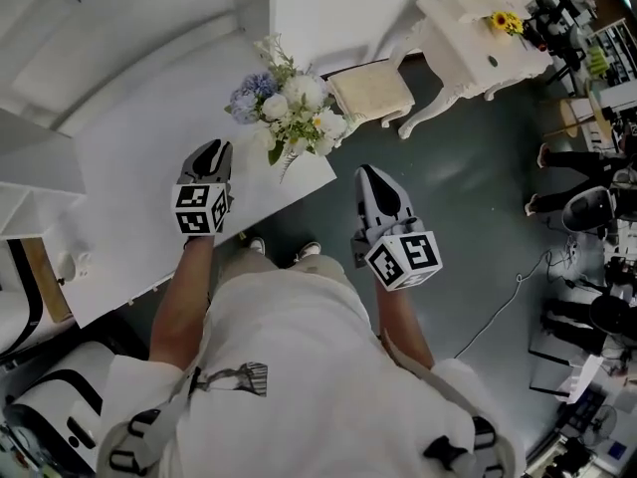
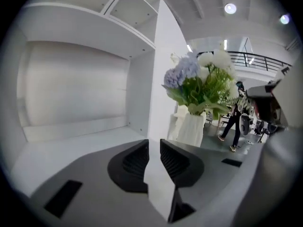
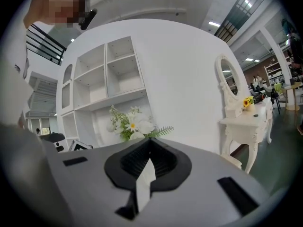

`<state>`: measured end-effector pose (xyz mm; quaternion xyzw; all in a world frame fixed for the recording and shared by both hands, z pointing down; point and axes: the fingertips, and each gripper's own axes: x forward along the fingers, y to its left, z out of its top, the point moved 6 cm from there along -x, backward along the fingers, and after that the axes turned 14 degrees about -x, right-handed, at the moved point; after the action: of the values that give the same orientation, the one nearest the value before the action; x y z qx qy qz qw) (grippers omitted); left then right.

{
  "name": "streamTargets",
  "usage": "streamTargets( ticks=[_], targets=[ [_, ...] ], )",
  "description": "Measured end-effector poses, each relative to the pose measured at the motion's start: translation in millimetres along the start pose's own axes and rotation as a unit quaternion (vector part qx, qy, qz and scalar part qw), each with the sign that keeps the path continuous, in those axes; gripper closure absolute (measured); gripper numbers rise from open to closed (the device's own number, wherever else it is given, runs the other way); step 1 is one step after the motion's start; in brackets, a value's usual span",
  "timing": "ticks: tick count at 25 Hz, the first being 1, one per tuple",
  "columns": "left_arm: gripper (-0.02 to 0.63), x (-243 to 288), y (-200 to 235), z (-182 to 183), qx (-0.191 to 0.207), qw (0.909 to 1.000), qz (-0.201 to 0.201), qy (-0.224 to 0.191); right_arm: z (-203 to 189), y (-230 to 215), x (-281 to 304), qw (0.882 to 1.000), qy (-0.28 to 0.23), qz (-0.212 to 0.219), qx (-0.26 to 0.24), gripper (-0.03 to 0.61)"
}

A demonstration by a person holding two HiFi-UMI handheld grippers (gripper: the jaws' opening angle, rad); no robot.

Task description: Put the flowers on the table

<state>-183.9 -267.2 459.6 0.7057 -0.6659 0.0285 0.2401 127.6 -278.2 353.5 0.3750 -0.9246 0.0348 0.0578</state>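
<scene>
A bouquet of white, blue and yellow flowers [image 1: 289,108] stands upright in a white ribbed vase [image 2: 191,129] on the white table [image 1: 129,167], close to its near right corner. My left gripper [image 1: 212,149] hovers over the table just left of the bouquet. Its jaws stand a narrow gap apart with nothing between them [image 2: 154,143], and the flowers [image 2: 203,82] rise ahead and to the right. My right gripper [image 1: 369,172] hangs over the dark floor, off the table's edge and right of the bouquet. It is shut and empty [image 3: 150,141], with the flowers [image 3: 132,124] beyond it.
A cushioned white stool [image 1: 370,93] stands behind the table's corner. Beyond it a white dressing table [image 1: 478,48] carries a small yellow flower [image 1: 503,20]. White shelving [image 3: 109,79] lines the wall. A person [image 2: 234,122] walks in the background. A cable [image 1: 498,307] lies on the floor.
</scene>
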Motion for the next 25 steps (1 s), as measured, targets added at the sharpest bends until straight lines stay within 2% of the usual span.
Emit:
streamTargets(
  ticks=[2, 7, 15, 21, 25],
  targets=[
    [0.559, -13, 0, 18, -0.008, 0.9997, 0.012, -0.02, 8, -3, 8, 1.0, -0.007, 0.013, -0.008, 0.569],
    [0.592, -42, -10, 48, -0.002, 0.9985, 0.025, -0.048, 22, -13, 14, 0.999, -0.019, 0.021, -0.018, 0.568],
    [0.598, -83, -33, 90, 0.012, 0.9939, 0.017, -0.109, 33, -13, 21, 0.999, -0.028, 0.038, -0.021, 0.568],
    [0.598, -107, -43, 102, 0.014, 0.9903, 0.013, -0.137, 32, -9, 30, 0.998, -0.03, 0.051, -0.017, 0.568],
    [0.598, -122, -37, 99, 0.01, 0.9883, 0.031, -0.149, 35, -3, 34, 0.997, -0.033, 0.059, -0.021, 0.569]
  ],
)
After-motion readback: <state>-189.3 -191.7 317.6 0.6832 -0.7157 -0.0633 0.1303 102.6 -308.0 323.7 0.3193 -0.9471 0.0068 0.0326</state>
